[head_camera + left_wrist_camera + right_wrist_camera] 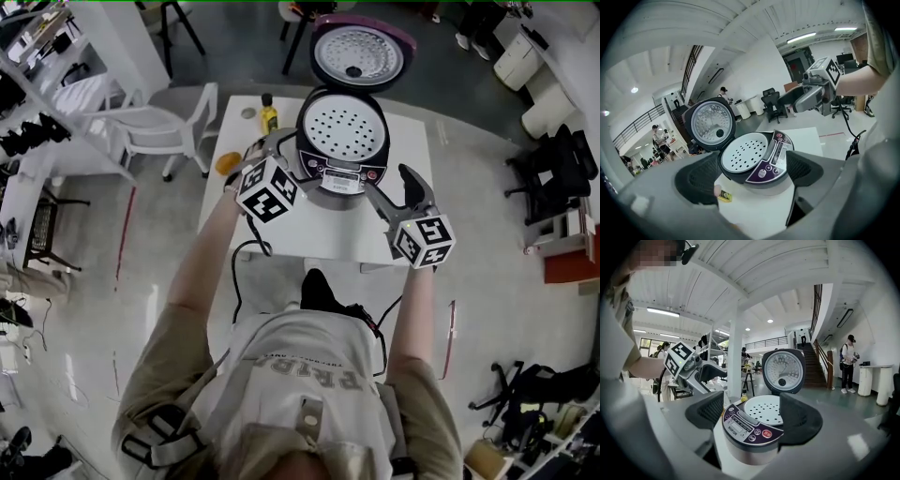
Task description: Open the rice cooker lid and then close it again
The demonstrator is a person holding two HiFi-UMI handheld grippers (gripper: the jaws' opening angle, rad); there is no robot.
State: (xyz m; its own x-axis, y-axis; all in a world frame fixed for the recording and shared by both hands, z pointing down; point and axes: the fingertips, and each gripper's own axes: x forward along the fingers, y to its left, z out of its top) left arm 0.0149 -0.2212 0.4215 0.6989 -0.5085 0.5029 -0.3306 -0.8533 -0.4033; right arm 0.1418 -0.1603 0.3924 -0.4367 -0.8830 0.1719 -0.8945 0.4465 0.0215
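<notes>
Rice cooker (pixel 342 150) on white table (pixel 319 234), lid (pixel 361 54) upright at far side: opening judged done, closing not yet. Left gripper (pixel 278 150) at left, right gripper (pixel 410 187) at right of body, jaws well spread, holding nothing, likely free to reach far for lid.

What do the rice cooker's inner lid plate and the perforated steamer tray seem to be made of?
Inner lid plate: probably bare metal, silvery and dimpled, catching bright glints. Steamer tray: matte white with even round holes; plastic or coated metal, the look leaves it open.
</notes>
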